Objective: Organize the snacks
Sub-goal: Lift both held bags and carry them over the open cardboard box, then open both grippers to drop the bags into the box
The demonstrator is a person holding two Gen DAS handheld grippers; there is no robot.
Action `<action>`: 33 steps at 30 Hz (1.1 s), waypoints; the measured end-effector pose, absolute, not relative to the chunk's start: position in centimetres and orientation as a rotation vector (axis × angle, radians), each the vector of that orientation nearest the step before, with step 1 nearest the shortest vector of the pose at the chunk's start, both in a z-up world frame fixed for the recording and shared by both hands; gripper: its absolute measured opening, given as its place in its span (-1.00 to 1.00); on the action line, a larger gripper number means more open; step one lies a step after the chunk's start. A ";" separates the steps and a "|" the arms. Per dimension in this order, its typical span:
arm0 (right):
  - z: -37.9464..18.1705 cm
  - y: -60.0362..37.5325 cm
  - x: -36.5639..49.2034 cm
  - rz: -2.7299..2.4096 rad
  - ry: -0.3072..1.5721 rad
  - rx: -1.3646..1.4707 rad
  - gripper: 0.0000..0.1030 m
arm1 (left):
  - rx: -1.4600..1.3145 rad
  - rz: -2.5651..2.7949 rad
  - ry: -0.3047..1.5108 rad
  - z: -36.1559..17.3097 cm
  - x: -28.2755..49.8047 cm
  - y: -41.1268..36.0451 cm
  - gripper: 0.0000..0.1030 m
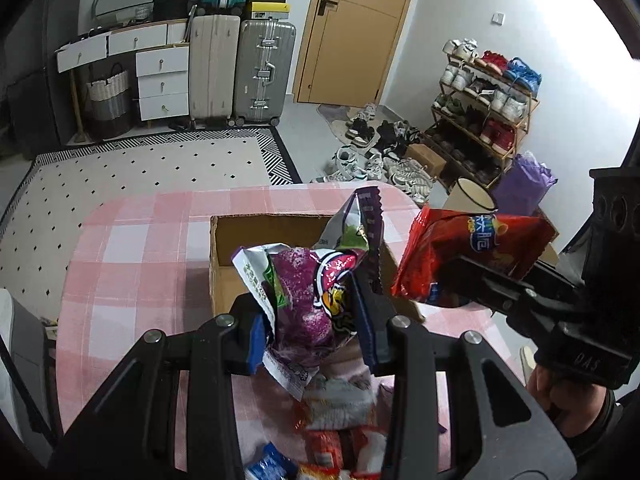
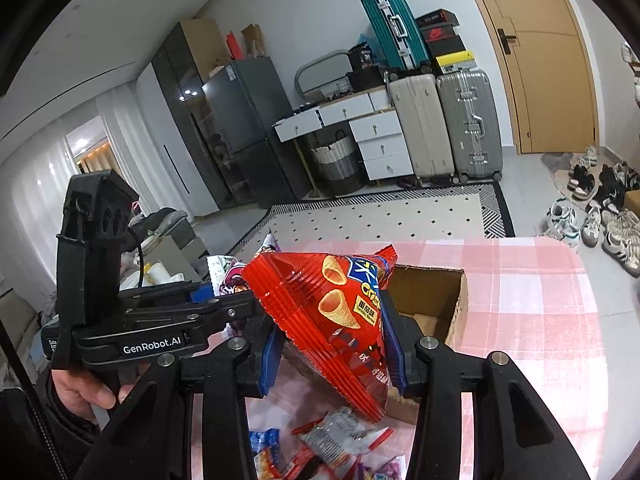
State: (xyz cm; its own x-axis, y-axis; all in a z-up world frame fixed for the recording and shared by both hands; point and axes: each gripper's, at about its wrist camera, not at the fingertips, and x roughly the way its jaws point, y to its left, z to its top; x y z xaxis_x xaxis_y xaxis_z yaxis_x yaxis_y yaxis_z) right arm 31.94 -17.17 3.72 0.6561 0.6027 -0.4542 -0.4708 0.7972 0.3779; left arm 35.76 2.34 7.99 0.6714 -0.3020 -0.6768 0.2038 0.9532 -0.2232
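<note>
The left gripper (image 1: pixel 316 320) is pinching a purple bag (image 1: pixel 308 300) between its blue pads, jaws closed tight on the crinkled foil so the puffy pack is hanging upright with its serrated top edge sticking up. The right gripper (image 2: pixel 334 344) is likewise clamped shut on a red bag (image 2: pixel 340 312), a glossy pillow-shaped pack printed with cone-shaped crisps; its film is folding into ridges where the pads are squeezing it. In the left wrist view the same red bag (image 1: pixel 472 256) is showing to the right of the purple one, the two near each other but apart.

Both bags are being held up in the air over the near edge of an open box (image 1: pixel 224 264), plain brown corrugated cardboard with its flaps turned out, sitting on the desk (image 1: pixel 140 240) under a pink and white checked cloth. Holding them high and by the sides is probably meant to let them clear the box wall before dropping in. The box looks empty as far as its inside is showing.

More small packets (image 2: pixel 340 436), red, white and blue, are lying loose on the cloth below the grippers, apparently waiting their turn.
</note>
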 end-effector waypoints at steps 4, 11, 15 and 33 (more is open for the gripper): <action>2.0 -16.7 34.2 0.600 0.626 0.241 -0.16 | -0.137 -0.273 0.824 5.4 39.0 1.6 -0.35; -1.1 -15.2 38.0 0.555 0.700 0.223 -0.16 | -0.177 -0.263 0.885 1.0 42.7 0.8 -0.28; -2.6 -14.9 39.2 0.536 0.740 0.223 -0.08 | -0.160 -0.217 0.916 -1.1 43.4 0.6 0.05; 2.5 -18.1 33.0 0.540 0.586 0.237 0.35 | -0.092 -0.116 0.757 3.1 35.3 3.0 0.57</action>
